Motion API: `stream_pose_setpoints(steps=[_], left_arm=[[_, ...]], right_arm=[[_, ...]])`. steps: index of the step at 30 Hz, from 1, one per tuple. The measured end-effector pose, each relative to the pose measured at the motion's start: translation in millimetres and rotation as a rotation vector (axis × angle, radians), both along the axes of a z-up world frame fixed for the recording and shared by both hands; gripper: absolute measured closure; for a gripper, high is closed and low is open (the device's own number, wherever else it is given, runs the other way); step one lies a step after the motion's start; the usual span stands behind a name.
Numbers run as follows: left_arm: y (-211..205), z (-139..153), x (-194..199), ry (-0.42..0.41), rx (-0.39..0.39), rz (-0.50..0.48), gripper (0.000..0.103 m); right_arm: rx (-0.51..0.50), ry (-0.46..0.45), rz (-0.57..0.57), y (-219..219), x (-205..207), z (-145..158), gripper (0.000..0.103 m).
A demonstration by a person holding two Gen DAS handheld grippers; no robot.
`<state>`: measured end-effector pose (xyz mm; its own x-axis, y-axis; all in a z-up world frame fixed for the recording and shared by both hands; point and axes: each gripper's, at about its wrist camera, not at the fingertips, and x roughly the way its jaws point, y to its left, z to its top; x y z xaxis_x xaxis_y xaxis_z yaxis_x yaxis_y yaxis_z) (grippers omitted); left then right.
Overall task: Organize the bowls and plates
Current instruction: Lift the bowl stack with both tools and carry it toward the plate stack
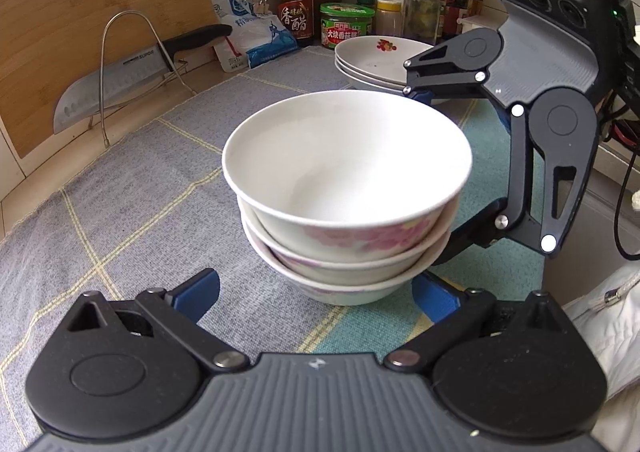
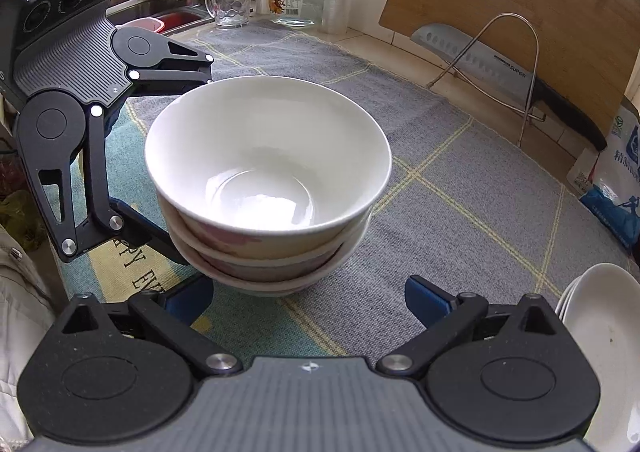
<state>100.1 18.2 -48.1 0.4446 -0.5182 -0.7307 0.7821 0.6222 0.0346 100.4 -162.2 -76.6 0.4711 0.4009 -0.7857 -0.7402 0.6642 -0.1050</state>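
Centrally, between both sets of jaws: bowl stack (image 1: 346, 196), three white bowls nested, pink flower print on the outer walls, standing on a grey checked mat (image 1: 132, 188). Left gripper (image 1: 316, 298): jaws spread wide and released, blue pads flanking the lowest bowl at its near side, no contact visible. Right gripper (image 2: 308, 302): jaws likewise spread and released, blue pads just short of the stack's base, holding nothing. Each tool also shows in the other's view, coming at the stack from the opposite side; its far fingertips are hidden behind the bowls, so contact there cannot be told. Hidden: the two lower bowls apart from their rims, and the stack's foot. Plate stack (image 1: 374, 60): white plates with a small red motif, beyond the left jaws and to their right, partly covered by the right gripper's linkage; in the right wrist view it is cut off at the lower right edge. Kitchen knife (image 1: 132, 80): in a wire rack against a wooden cutting board (image 1: 92, 28), well left of the left jaws. Open mat lies left of the left jaws and right of the right jaws. Bottles and jars line the wall beyond the plates; most labels are too small to read.
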Motion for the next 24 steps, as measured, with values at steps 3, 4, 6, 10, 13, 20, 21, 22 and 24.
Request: stream_pose_setpoints(steps=[3,4,6,10,13,20,21,22,24], left_arm=[[-2,0,2,-0.009,0.011,-0.040,0.002],[-2,0,4,-0.004,0.011,-0.053,0.002],[-1,0,7,0.011,0.008,-0.075,0.003],[-1,2,12,0.029,0.010,-0.134,0.010],[-2,4,11,0.030,0.013,-0.187,0.019],[-1,4,15,0.042,0.008,-0.217,0.023],[-1,4,16,0.042,0.009,-0.222,0.022],[-1,4,17,0.042,0.009,-0.227,0.022],[-1,3,18,0.044,0.007,-0.235,0.019]], right_arm=[[0.010,0.016,0.031,1,5,0,0.000],[0.012,0.023,0.041,2,7,-1,0.000],[0.020,0.039,0.062,3,9,-1,0.001],[0.020,0.063,0.108,5,12,-1,0.009],[0.020,0.090,0.156,7,14,1,0.020],[0.013,0.114,0.187,8,17,2,0.022],[0.011,0.112,0.189,9,17,2,0.022],[0.008,0.111,0.194,9,17,1,0.021],[0.010,0.116,0.200,9,19,1,0.020]])
